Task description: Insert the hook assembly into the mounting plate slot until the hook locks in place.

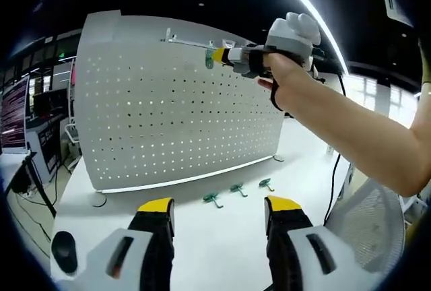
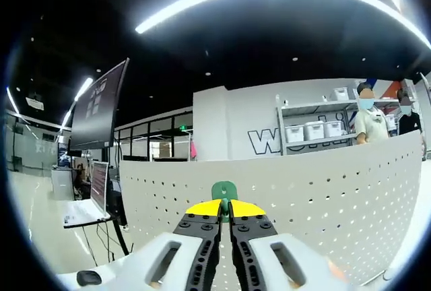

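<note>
One green hook [image 2: 224, 190] pinched in right tongs [image 2: 224, 209] (at pegboard [image 2: 323, 190] top).

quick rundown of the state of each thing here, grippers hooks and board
left gripper: open, hovering over the table, holding nothing
right gripper: shut on the green hook, raised at the pegboard's top edge
green hook: pinched between the fingers, tip sticking out
pegboard: standing upright on the table
metal hook: already mounted near the board's top
three loose hooks: lying on the table by the board's foot
</note>
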Available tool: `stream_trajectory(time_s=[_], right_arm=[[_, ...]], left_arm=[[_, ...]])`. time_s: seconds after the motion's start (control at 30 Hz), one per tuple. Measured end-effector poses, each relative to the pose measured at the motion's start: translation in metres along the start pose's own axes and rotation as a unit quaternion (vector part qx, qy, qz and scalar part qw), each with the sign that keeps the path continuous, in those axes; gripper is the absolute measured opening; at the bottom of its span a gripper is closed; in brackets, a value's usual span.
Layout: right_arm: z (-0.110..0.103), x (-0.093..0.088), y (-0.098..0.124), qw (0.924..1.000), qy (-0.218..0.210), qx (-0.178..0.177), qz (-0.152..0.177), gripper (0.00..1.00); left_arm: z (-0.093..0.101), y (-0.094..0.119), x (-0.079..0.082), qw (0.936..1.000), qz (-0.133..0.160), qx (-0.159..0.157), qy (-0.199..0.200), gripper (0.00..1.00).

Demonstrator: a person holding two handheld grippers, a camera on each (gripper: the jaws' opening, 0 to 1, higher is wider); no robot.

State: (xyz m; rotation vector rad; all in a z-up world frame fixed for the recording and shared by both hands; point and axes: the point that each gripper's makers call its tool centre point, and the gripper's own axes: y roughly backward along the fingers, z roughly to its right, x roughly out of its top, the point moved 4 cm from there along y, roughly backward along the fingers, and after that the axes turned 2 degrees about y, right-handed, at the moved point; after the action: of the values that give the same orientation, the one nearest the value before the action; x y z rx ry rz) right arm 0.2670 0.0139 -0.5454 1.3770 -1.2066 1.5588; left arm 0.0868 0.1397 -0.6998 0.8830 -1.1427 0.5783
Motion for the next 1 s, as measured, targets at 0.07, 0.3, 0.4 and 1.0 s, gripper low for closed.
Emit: stream_trajectory(time_s=[0.07,0.3,0.4,1.0], right_arm=[[0.002,0.001,-0.003,1.0000,0.001,-0.004,0.004,0.01],[0.007,0.000,-0.018,0.9991,0.027,-0.031,0.014,0.01],[0.005,-0.004,-0.024,0.9985,0.036,-0.038,0.013,0.01],[0.006,-0.011,-0.037,0.9978,0.025,-0.059,0.018,0.01]], left_arm=[[0.001,0.000,-0.001,1.0000,-0.003,-0.004,0.003,0.53],[0.002,-0.001,-0.001,0.9999,0.003,-0.010,0.005,0.54],[0.000,-0.001,-0.002,0.9999,0.002,-0.011,0.007,0.54],[-0.004,-0.003,-0.009,0.9995,-0.010,-0.028,0.010,0.53]])
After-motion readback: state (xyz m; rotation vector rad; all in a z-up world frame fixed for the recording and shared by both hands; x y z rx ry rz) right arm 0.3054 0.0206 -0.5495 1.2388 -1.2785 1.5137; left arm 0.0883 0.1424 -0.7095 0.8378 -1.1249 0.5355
